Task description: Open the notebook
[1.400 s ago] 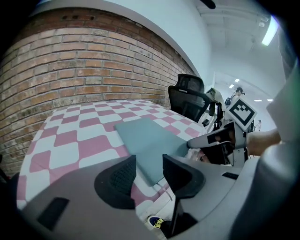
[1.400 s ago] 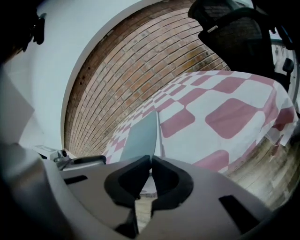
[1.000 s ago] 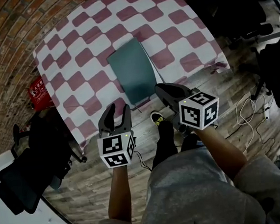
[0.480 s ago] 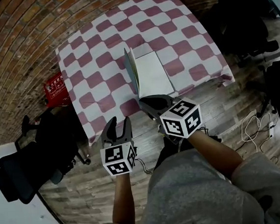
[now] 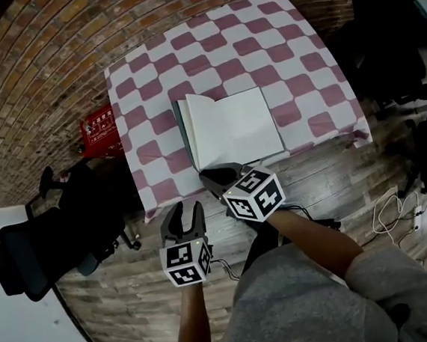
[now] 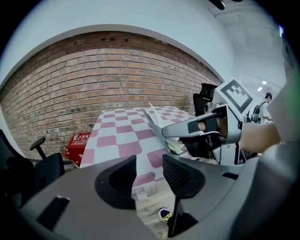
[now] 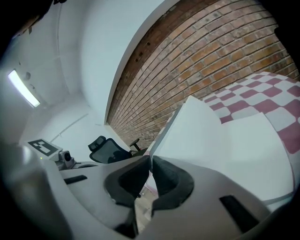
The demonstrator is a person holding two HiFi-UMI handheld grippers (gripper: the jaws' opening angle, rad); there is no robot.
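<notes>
Opened since a second ago: notebook [image 5: 232, 131], teal cover [image 5: 183, 132] raised at left, at tabletop's [image 5: 292, 53] near edge. Right gripper [image 5: 210, 176] clamped on that cover's near edge (thin sheet between pads). Left gripper [image 5: 183, 211] agape, empty, beyond tabletop's near edge.

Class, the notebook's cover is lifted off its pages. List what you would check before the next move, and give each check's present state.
1. Right tongs grip the cover: ok, they are shut on its thin edge.
2. Cover laid flat: not ok, it stands raised beside the notebook pages.
3. Left tongs free to help: ok, they are open with nothing between them, off the table's near side.
4. Notebook fully on the table: ok, it lies near the front edge.
5. Landing space for the cover: ok, bare checked cloth lies to the notebook's left.
6. Notebook stays put when the cover drops: cannot tell.
</notes>
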